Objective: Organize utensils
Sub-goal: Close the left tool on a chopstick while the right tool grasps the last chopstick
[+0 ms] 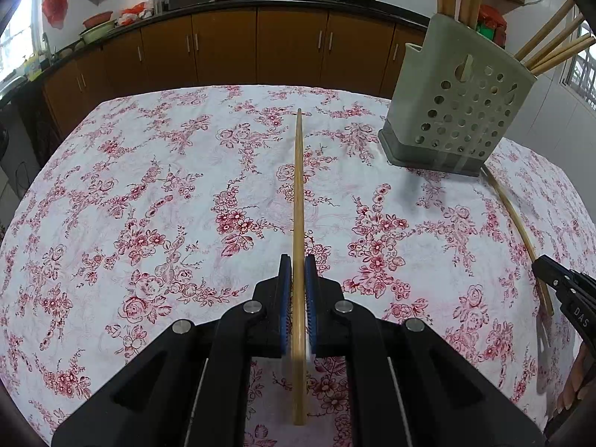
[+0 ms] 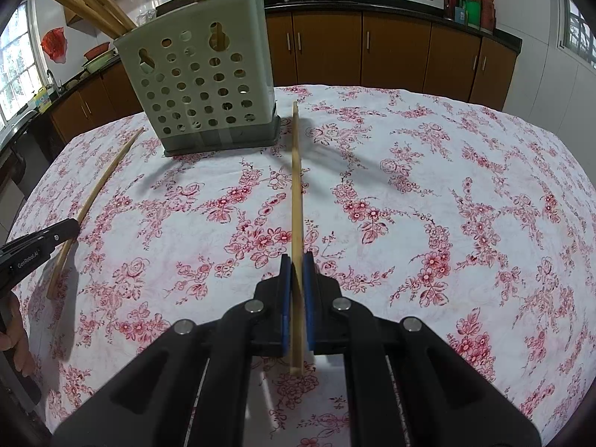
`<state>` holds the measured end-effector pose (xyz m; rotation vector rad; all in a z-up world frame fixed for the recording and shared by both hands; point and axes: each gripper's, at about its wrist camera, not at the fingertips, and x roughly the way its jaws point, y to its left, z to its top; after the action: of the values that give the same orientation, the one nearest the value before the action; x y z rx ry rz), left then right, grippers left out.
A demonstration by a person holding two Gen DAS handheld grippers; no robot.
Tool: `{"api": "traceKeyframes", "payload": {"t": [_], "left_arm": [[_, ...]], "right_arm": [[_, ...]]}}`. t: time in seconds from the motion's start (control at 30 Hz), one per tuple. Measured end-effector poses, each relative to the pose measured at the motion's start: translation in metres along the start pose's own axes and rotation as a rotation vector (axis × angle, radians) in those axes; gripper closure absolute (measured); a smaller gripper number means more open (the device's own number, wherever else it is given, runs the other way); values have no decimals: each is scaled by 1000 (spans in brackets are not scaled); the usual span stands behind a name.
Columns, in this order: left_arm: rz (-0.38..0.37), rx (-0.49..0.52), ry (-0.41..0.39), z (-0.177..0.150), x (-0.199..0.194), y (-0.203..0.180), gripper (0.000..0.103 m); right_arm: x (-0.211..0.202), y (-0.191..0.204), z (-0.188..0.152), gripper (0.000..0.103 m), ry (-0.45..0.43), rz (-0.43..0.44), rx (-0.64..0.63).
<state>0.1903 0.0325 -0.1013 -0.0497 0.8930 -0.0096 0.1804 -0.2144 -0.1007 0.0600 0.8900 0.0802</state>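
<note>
Here each tool is clamping one bamboo chopstick above the flowered counter

The left tool [image 1: 298, 266] is pinching a chopstick [image 1: 298, 193] between its blue pads, the stick running straight ahead along the fingers and sticking out behind the pads too; the right tool [image 2: 297, 262] is squeezing a second chopstick [image 2: 296, 186] the same way, its far tip pointing just beside the base of the perforated grey-green utensil holder [image 2: 201, 85]. The holder is standing upright on the red-and-white floral tablecloth [image 1: 149, 186] at the far side, with several more chopsticks [image 2: 89, 7] leaning out of its top. From the left wrist view the right tool is showing at the right edge, gripping its stick, with part of a hand [image 1: 575, 387] below it
</note>
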Motion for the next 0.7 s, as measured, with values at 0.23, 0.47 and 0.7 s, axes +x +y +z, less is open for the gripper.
{"api": "traceKeyframes", "payload": {"t": [0.23,0.47,0.7], "left_arm": [[-4,-5,0,0,-1,-1,94],[-9,-8,-1,-1,-1,-1,94],[-12,-11,-1,-1,-2,0,94]], "right_arm": [[0,-1,0,95,0,7,5],[0,-1,0,94,0,7,5],[0,-1,0,94,0,7,5]]}}
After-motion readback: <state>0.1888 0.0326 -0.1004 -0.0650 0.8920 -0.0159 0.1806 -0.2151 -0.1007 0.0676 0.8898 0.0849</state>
